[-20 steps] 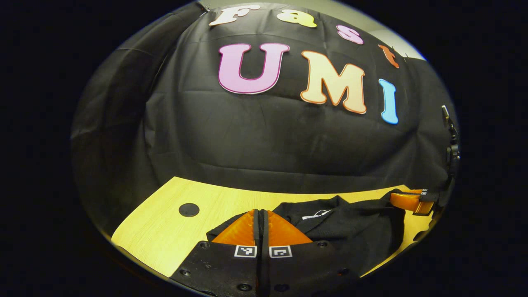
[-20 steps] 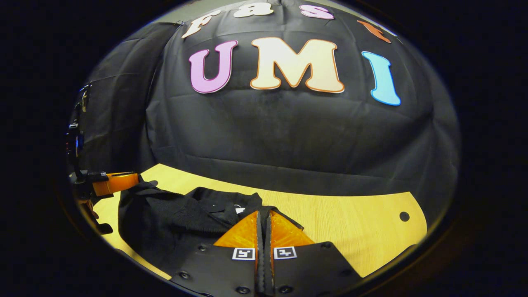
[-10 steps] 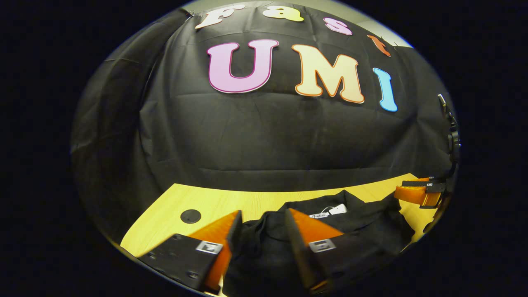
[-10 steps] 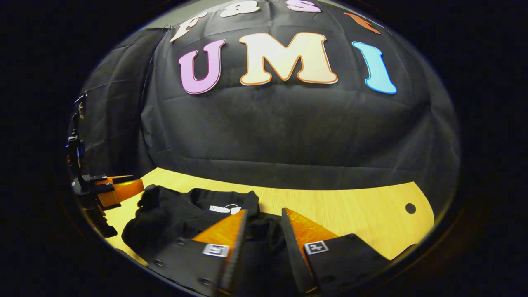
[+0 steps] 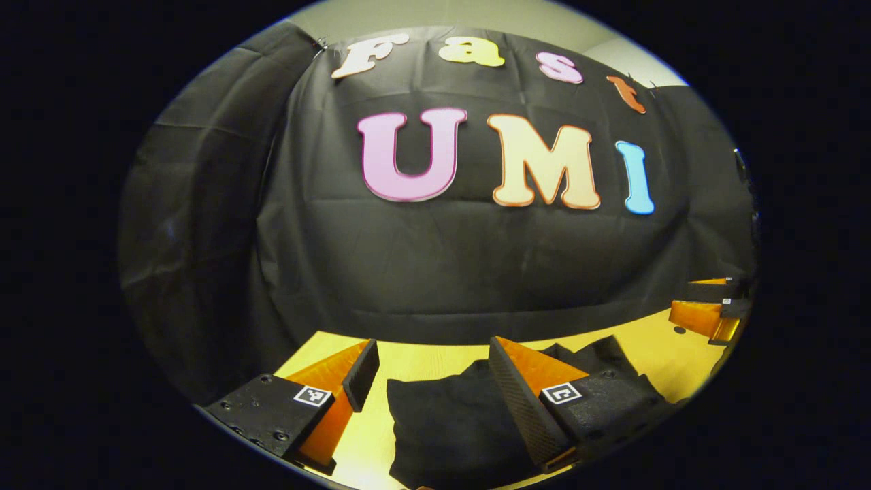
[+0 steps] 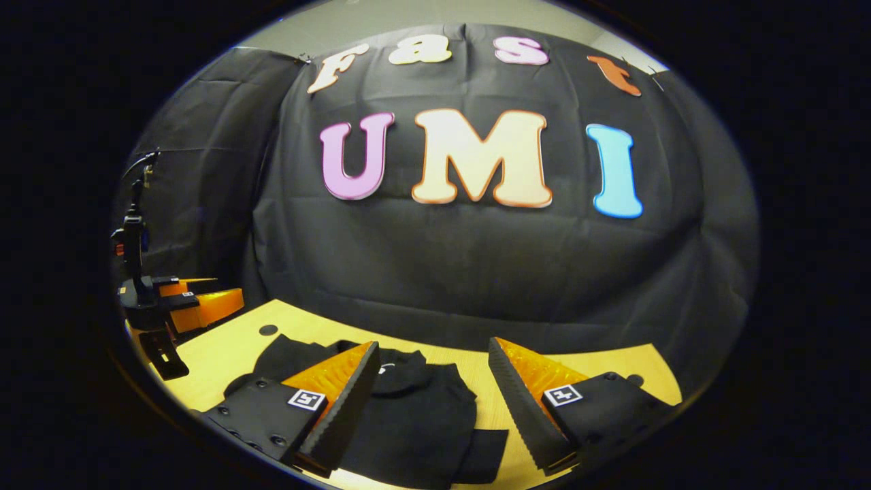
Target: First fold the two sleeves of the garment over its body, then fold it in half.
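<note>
Two claws hang parted above a black garment (image 6: 408, 422) that lies on the yellow wood-grain tabletop (image 6: 585, 364), and neither one grips any cloth.

Left of the garment in the left gripper view, the left claw (image 5: 429, 388) has one finger over bare tabletop (image 5: 415, 357); its other finger reaches over the garment (image 5: 442, 422), with the cloth lying in the gap between and below them. Right of the garment in that view, the right claw shows farther off at the tabletop's edge.

In the right gripper view, the left claw sits well left of the garment, near a dark round hole (image 6: 268, 330) in the tabletop. The right claw (image 6: 433, 401) straddles the garment's right side, fingers wide, one over the cloth and one past its right edge.

Judging by its compact, roughly rectangular bundle with no sleeves trailing out, the sleeves look folded in and the halving fold appears done too; at most a tidy-up remains. The knit fabric lies soft and slightly puffed, with a collar at the far edge and a small flap poking out at the near right corner.
</note>
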The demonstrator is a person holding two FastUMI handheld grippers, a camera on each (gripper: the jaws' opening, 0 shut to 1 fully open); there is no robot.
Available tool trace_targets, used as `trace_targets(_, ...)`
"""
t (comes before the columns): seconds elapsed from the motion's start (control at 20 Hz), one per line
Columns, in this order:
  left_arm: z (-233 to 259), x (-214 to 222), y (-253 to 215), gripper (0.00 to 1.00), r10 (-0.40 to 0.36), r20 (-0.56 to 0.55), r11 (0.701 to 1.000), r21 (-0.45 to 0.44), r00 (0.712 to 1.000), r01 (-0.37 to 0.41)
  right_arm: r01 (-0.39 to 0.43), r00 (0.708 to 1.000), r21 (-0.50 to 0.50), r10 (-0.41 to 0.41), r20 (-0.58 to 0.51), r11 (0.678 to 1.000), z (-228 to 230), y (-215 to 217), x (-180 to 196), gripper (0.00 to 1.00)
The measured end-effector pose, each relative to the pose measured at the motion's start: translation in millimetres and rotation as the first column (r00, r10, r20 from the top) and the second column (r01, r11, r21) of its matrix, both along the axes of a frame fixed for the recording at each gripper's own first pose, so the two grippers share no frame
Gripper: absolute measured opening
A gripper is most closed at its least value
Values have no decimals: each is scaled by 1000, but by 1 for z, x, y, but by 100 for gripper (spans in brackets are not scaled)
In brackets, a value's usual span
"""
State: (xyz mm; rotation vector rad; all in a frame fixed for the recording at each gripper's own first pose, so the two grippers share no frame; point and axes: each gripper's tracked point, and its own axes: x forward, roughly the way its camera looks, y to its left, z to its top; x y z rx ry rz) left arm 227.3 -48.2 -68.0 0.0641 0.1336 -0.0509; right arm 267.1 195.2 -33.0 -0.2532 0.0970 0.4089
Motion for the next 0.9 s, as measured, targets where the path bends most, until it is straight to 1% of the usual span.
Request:
trace_targets(0.05, 17, -7, -2, 96, -7, 34, 1000, 1, 999, 7, -1, 1000, -1, 1, 25, 1000, 6, -8, 1, 100)
trace_targets(0.1, 35, -14, -5, 96, -15, 75, 1000, -1, 997, 15, -6, 999, 4, 6, 38, 1000, 17, -11, -11, 100)
trace_targets(0.15, 50, -24, -7, 94, -21, 105, 1000, -2, 994, 22, -11, 999, 13, 11, 49, 1000, 25, -14, -26, 100)
trace_targets(0.2, 60, -35, -8, 96, -22, 121, 1000, 5, 992, 22, -14, 998, 17, 13, 60, 1000, 33, -18, -39, 100)
trace_targets(0.25, 72, -46, -9, 94, -26, 143, 1000, 12, 989, 24, -11, 997, 16, 9, 80, 1000, 41, -25, -53, 100)
trace_targets(0.35, 94, -70, -16, 96, -52, 187, 999, 3, 981, 52, -1, 993, 16, -1, 115, 1000, 60, -34, -84, 100)
trace_targets(0.4, 102, -84, -22, 96, -72, 203, 997, -9, 977, 76, -3, 993, 25, 0, 120, 1000, 62, -39, -101, 100)
trace_targets(0.45, 103, -97, -25, 94, -91, 205, 996, -9, 975, 94, -12, 993, 39, 7, 119, 999, 61, -41, -119, 100)
trace_targets(0.5, 102, -110, -22, 96, -94, 206, 995, 1, 974, 96, -18, 993, 58, 11, 116, 998, 61, -43, -136, 100)
trace_targets(0.6, 99, -135, -16, 95, -93, 200, 996, 19, 975, 91, -20, 993, 86, 10, 117, 996, 58, -51, -165, 96)
trace_targets(0.65, 93, -147, -13, 98, -87, 186, 996, 29, 979, 83, -16, 993, 98, 5, 119, 995, 56, -56, -178, 100)
trace_targets(0.7, 85, -164, 1, 97, -75, 170, 997, 31, 982, 71, -8, 993, 106, -4, 118, 994, 52, -60, -190, 100)
trace_targets(0.8, 71, -189, 5, 98, -59, 123, 998, 19, 991, 57, 6, 995, 121, -17, 94, 993, 39, -69, -210, 99)
trace_targets(0.85, 65, -200, 7, 95, -47, 103, 999, 5, 994, 47, 14, 997, 133, -24, 72, 991, 30, -72, -219, 98)
trace_targets(0.9, 60, -209, 9, 98, -34, 84, 999, -17, 996, 36, 17, 998, 152, -25, 52, 988, 23, -74, -228, 98)
